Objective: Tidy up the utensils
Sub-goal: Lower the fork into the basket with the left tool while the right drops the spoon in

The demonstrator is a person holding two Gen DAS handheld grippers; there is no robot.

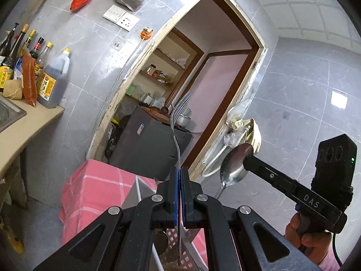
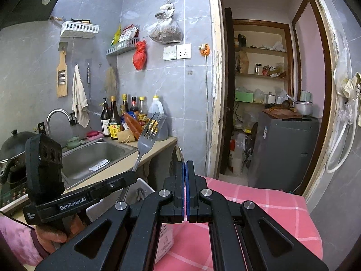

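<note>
Two claws show in the left wrist view. The left claw has its blue pads pressed together on the handle of a fork, which stands upright with its tines at the top, in front of an open doorway. Below the claw lies a grey rack with a perforated wall, resting on a desk covered by a pink checked cloth. At right, the right claw is clamped on a spoon, bowl up and handle slanting down; a hand grips the tool's handle. Bottles stand at left on a counter beside a sink.

In the right wrist view, the right claw appears with its pads together; the spoon is barely visible here, edge-on. At left, the left claw holds the fork tilted, tines upward, seen against the sink and bottles. A hand in a pink sleeve holds that tool. The pink cloth spreads below, with the rack just beside the left claw.
</note>
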